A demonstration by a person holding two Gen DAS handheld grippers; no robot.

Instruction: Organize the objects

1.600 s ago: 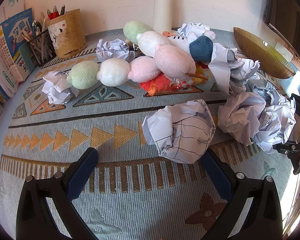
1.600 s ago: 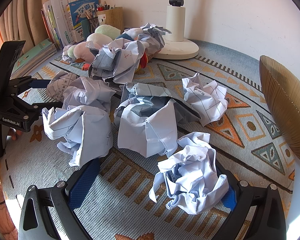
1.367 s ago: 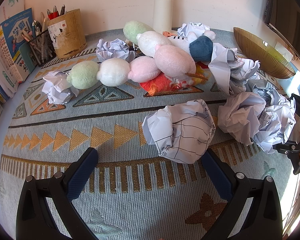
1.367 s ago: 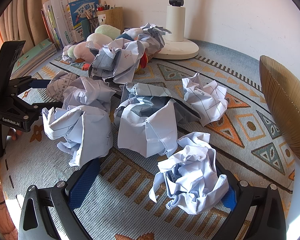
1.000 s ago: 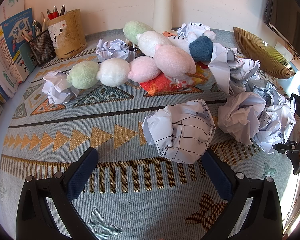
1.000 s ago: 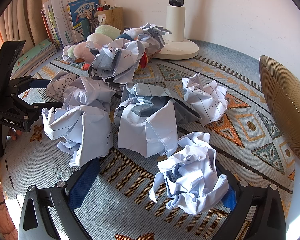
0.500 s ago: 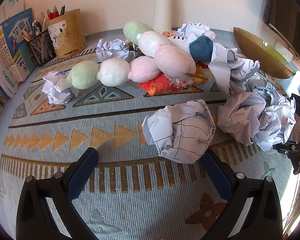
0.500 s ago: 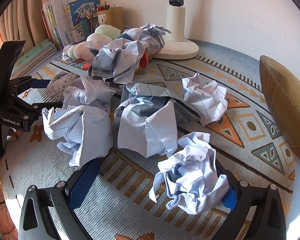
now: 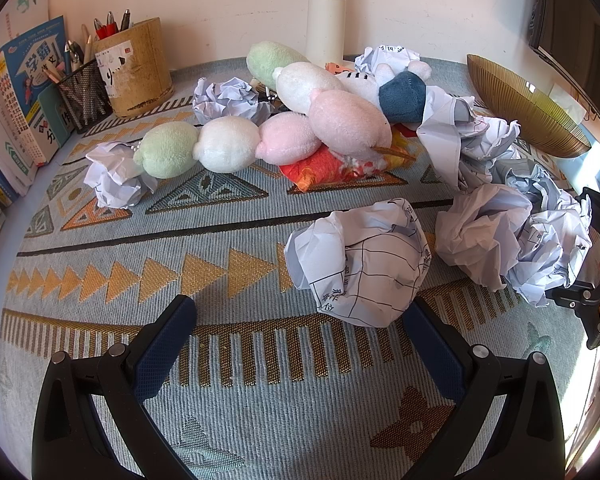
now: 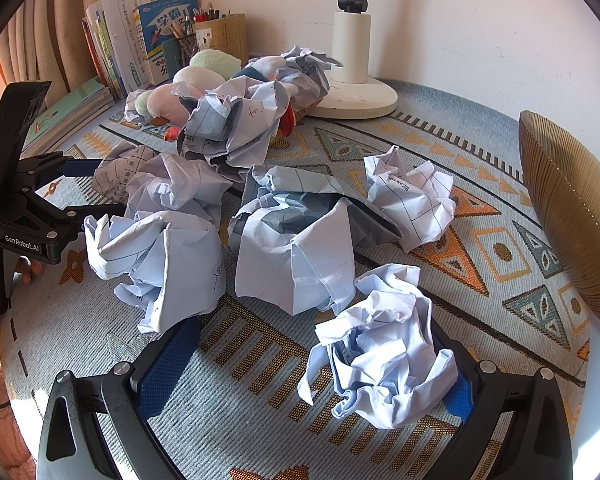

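Both grippers spread wide, each facing 1 crumpled paper ball on the worktop.

Left gripper (image 9: 300, 344): jaws apart, holding nothing; paper ball (image 9: 360, 264) sits lower centre-right of the left view, beside the right pad. Right gripper (image 10: 312, 364): jaws apart, not yet pinching; second ball (image 10: 380, 352) lies lower right, against the right pad. Judged light, soft, crushable and springy: grip across the widest crumpled body, not loose flaps. The brown bowl (image 10: 572, 208) at right edge is a likely destination.
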